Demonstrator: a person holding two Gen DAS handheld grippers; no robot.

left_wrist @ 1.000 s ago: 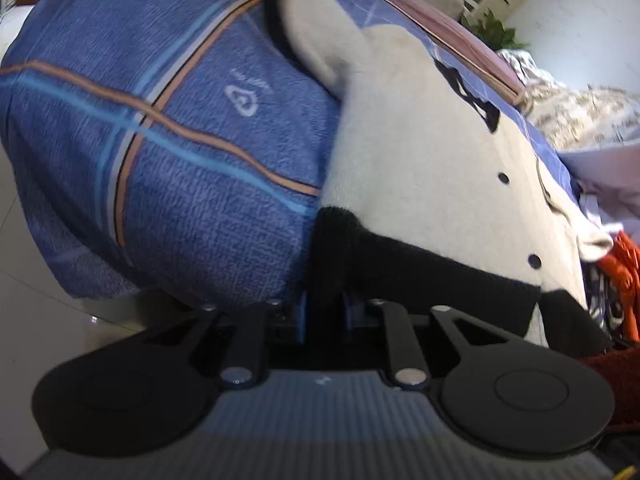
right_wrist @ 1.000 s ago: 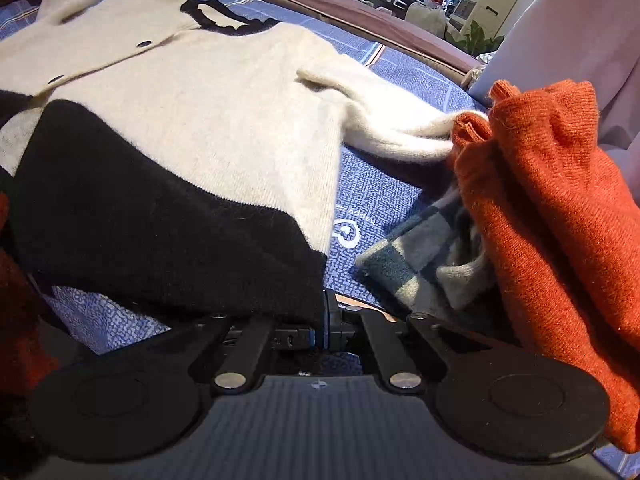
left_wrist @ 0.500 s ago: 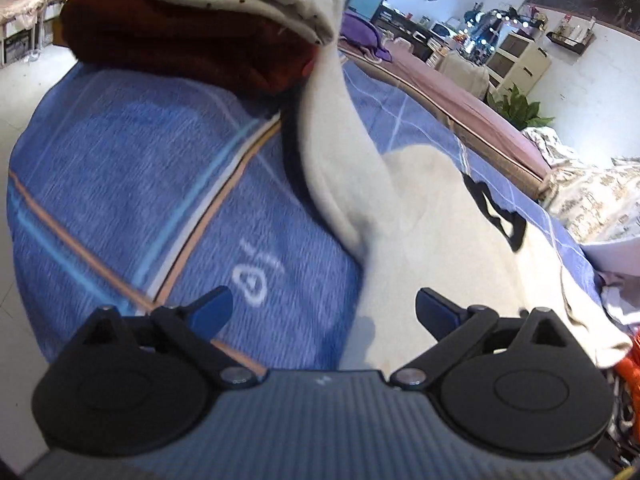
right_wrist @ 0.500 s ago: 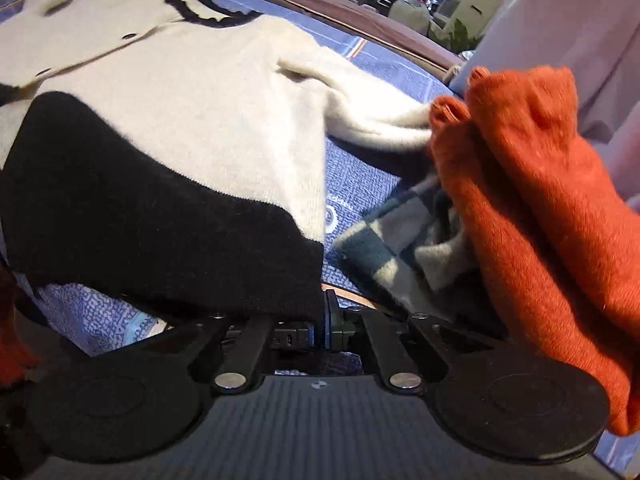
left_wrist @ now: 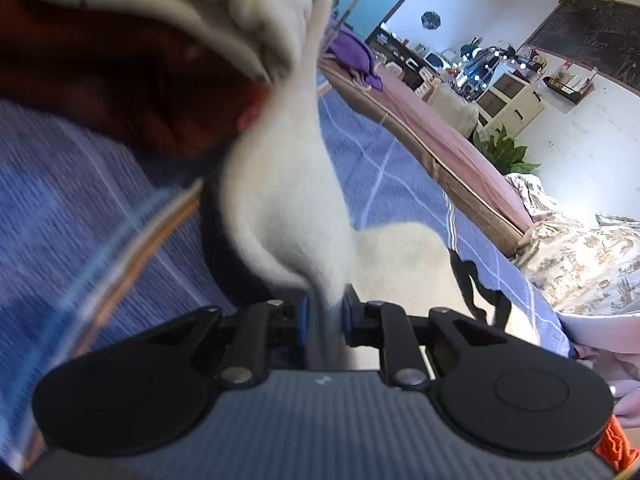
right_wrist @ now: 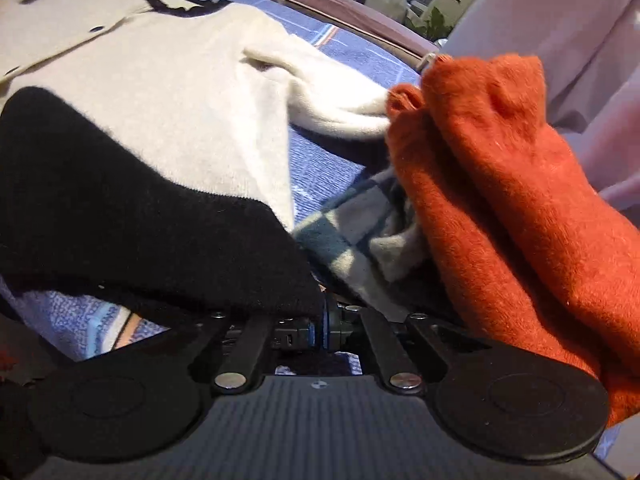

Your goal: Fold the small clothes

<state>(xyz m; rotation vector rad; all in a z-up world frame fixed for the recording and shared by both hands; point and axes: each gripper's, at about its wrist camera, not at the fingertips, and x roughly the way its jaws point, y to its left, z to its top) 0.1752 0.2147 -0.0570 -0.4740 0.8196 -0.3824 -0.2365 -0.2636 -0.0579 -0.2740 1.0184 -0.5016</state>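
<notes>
The cream sleeve (left_wrist: 288, 200) is motion-blurred, its end hidden between the left tool's (left_wrist: 323, 312) closing jaws. The orange sweater (right_wrist: 520, 200) covers the other cuff and most of the checked cloth (right_wrist: 352, 240). The cardigan's black hem (right_wrist: 140, 220) hides the bed beneath.

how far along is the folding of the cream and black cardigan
Early. Done: the cardigan lies spread flat on the blue bedspread, unfolded. In hand: the left gripper is closing on its cream sleeve; the right gripper pinches the black hem. Left: every fold, plus the orange knit and checked piece.
</notes>
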